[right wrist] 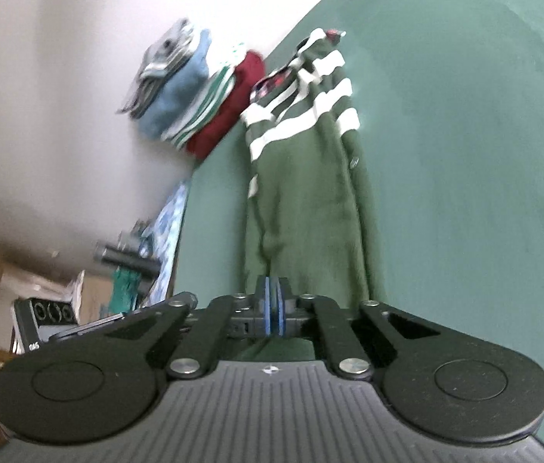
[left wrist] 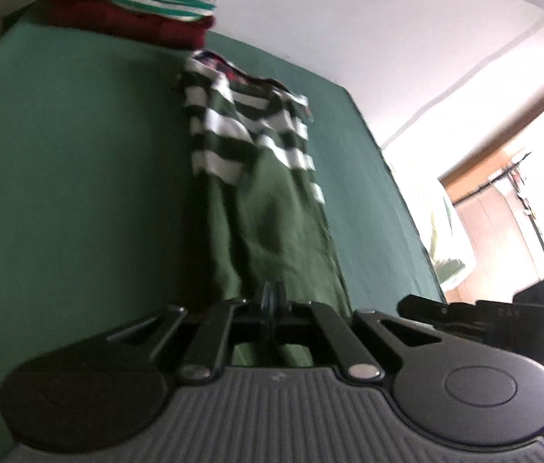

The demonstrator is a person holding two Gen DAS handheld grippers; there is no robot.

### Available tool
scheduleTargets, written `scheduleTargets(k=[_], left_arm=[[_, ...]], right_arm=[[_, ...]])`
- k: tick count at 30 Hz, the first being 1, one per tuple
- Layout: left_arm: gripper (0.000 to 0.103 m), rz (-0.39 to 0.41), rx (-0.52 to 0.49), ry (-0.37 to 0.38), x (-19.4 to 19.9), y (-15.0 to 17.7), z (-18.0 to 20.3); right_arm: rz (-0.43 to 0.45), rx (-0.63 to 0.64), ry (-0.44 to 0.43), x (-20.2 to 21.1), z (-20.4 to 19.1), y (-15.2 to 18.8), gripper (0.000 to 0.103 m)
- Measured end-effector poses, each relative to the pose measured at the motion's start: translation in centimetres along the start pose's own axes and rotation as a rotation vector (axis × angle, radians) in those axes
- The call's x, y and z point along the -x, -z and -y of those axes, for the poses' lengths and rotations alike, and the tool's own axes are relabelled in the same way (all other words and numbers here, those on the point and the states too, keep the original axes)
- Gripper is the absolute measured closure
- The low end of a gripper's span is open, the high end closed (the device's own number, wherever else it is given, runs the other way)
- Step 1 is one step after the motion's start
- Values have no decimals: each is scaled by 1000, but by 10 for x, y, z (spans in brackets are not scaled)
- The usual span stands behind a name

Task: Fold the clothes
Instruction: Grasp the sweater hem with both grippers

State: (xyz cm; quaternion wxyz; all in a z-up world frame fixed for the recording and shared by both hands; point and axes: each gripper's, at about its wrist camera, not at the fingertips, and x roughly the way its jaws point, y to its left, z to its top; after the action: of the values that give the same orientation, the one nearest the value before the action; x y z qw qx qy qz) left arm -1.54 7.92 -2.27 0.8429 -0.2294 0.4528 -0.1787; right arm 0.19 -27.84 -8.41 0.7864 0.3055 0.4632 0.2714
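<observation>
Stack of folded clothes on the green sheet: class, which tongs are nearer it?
Left, probably. Left tongs and right tongs both pinch the near hem of the green striped shirt, opposite the stack of folded clothes; the left sits on the stack's side.

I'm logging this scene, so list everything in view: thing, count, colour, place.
shirt: one, green with white stripes at the far end, lying lengthwise on the sheet, near end pinched by both grippers.
sheet: one, green, covering the surface under the shirt.
stack: one pile of folded clothes, red at the bottom, then green-and-white striped, light blue, grey on top; at the far end of the sheet by the wall.
wall: white, behind the stack.
left gripper: one, black, shut on the shirt.
right gripper: one, black with blue pads, shut on the shirt.
</observation>
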Motion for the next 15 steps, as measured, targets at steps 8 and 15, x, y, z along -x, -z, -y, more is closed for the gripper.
scheduleTargets(k=[8,15], left_arm=[[95,-147,-281,-17,-5,30,-3],[73,-275,-757,-97,14,93,11]], right_arm=[[-25,320,130,4,-8,-12,82],[-271,1074,256,14,-28,76,66]])
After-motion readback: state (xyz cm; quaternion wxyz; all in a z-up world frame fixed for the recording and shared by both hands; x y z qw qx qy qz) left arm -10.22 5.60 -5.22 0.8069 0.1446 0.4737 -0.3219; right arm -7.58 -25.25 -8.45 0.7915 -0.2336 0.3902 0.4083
